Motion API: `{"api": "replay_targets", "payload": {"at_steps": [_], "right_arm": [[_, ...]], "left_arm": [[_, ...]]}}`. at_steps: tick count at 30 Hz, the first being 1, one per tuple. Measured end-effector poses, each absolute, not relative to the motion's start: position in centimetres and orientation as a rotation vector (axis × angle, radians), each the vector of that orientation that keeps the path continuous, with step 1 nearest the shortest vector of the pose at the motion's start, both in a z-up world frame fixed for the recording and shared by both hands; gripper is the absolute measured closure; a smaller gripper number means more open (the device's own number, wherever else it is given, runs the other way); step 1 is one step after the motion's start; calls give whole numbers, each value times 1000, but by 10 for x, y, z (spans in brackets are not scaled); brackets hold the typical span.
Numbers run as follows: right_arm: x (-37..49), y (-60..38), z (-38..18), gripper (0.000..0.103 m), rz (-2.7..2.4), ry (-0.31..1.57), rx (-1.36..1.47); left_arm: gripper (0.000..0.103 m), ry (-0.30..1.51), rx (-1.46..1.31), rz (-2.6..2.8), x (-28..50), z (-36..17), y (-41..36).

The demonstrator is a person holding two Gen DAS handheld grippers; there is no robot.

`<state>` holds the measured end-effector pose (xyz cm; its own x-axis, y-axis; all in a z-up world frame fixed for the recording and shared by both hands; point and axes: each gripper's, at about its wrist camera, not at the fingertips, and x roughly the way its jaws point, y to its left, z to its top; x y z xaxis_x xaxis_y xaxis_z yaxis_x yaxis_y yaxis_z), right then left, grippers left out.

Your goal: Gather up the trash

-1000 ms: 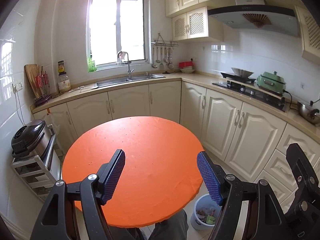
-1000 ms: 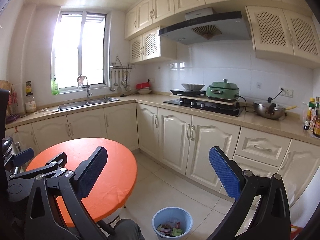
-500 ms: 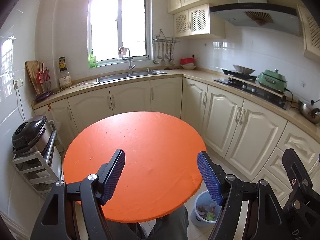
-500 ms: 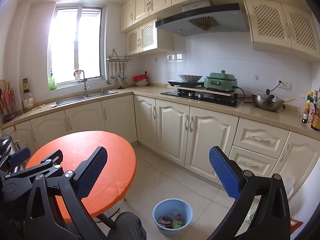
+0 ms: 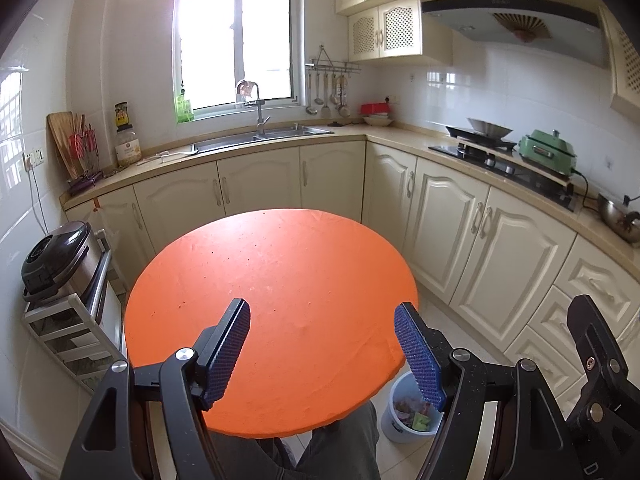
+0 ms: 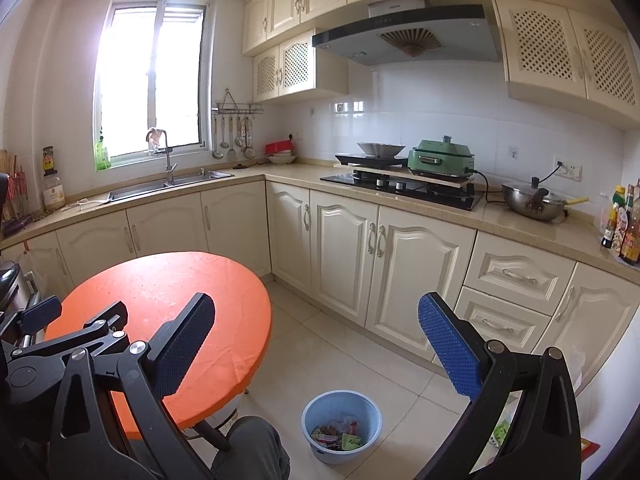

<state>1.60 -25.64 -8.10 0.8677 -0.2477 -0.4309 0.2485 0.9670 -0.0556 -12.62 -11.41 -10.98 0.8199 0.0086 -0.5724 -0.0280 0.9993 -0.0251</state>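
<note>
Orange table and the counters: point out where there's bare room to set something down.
The orange table top is bare all over. Counter between sink and hob is mostly free. Crowded: around the wok and sauce bottles.

The table (image 5: 280, 280) hides part of the bin (image 5: 400, 420); the wrappers (image 6: 338, 434) inside are too small to identify.

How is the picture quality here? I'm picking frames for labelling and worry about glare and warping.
Left wrist view: the window is blown out white with a faint flare beside it; cabinets bow from fisheye; corners are dark. Right wrist view: same washed-out window, curved countertop; the bin and the table stay sharp.
</note>
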Motion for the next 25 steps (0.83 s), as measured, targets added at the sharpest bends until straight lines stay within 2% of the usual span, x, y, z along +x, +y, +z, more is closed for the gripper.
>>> {"api": "replay_targets", "payload": {"at_steps": [25], "right_arm": [[15, -255, -80, 0, -257, 449, -11]], "left_arm": [[32, 609, -53, 32, -133, -114, -109]]}}
